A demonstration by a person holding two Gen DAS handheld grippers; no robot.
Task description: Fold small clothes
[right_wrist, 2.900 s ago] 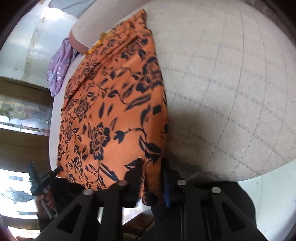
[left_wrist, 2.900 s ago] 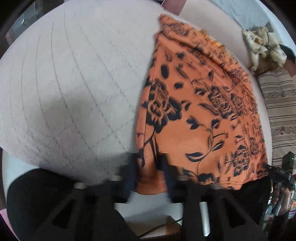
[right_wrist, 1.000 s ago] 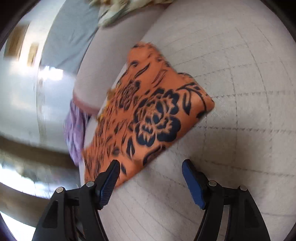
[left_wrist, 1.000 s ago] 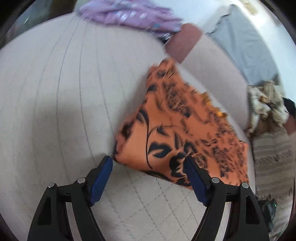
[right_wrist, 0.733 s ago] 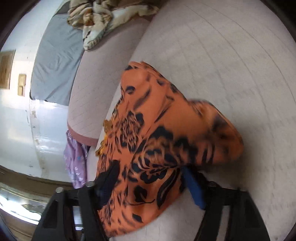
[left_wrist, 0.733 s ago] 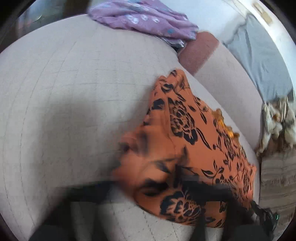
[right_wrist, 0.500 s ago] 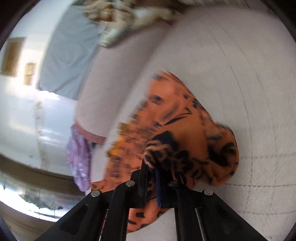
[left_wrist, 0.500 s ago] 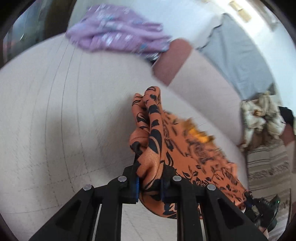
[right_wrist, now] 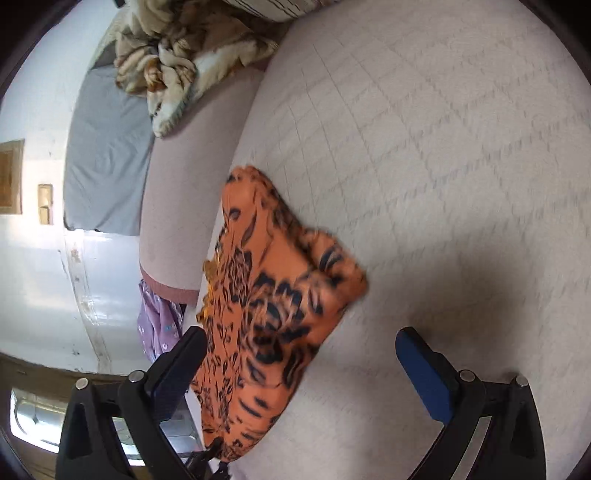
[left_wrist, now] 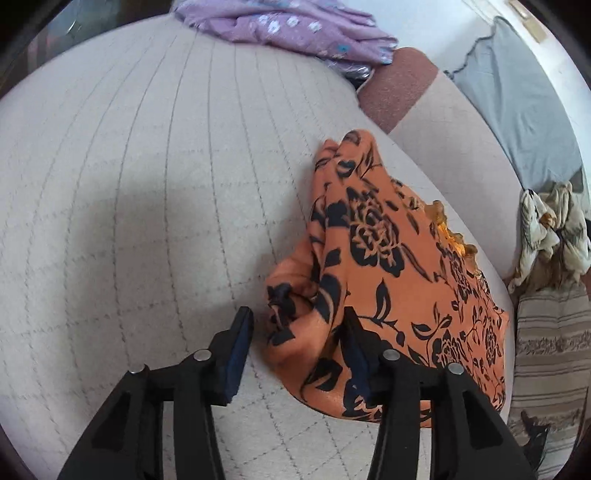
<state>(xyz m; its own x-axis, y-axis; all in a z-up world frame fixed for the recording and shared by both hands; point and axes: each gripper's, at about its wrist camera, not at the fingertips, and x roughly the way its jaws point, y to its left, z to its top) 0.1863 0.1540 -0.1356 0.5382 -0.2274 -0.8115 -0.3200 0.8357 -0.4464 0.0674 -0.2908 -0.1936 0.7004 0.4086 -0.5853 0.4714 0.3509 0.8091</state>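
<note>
We see one orange floral garment [left_wrist: 384, 266] bunched on quilted beige cushion [left_wrist: 147, 184], near its far edge by backrest [left_wrist: 443, 122]. Left gripper [left_wrist: 295, 339] jaws just opened, part open; garment corner lies loose between them. Right gripper [right_wrist: 299, 354] jaws just opened, spread wide, pads off cloth. Beyond cushion we count one purple cloth [left_wrist: 288, 26], one striped blanket [left_wrist: 546, 354], one grey pillow [left_wrist: 517, 110]

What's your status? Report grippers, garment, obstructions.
Left gripper just opening, fabric fold between jaws, unpinched. Right gripper wide open, released. Orange floral garment bunched on the quilted cushion. Nothing in the way.
</note>
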